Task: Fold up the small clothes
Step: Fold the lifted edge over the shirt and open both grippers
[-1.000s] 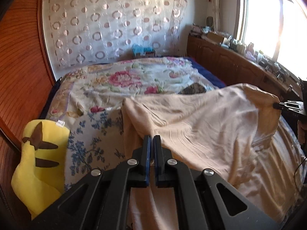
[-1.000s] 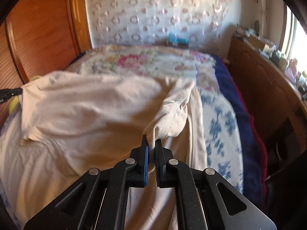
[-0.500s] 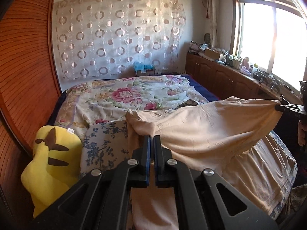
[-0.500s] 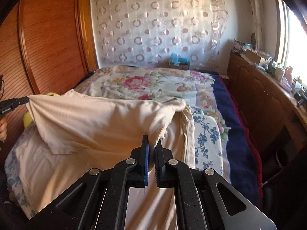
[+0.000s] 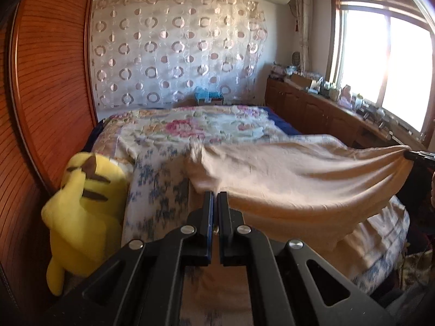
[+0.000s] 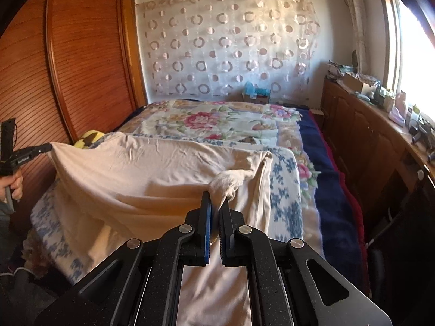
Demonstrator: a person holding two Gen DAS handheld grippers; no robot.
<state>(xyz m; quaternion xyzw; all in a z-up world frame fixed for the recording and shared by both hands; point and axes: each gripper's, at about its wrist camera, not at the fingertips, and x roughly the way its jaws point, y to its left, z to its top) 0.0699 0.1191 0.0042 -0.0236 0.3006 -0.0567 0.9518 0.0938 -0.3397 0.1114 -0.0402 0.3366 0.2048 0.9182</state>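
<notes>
Your left tongs [image 5: 215,194] are clenched on one corner of the beige garment [image 5: 285,179], and your right tongs [image 6: 216,195] pinch the opposite corner, so the cloth hangs stretched between them above the bed [image 6: 320,168], sagging toward 6 o'clock. It looks light, soft and limp, so it will droop and wrinkle. Hold it at the corners or hems, and keep even tension, or the fold line may drift.

left gripper [image 5: 214,198] fingers pinched together, right gripper [image 6: 214,198] fingers clamped, both raised, wide apart
</notes>
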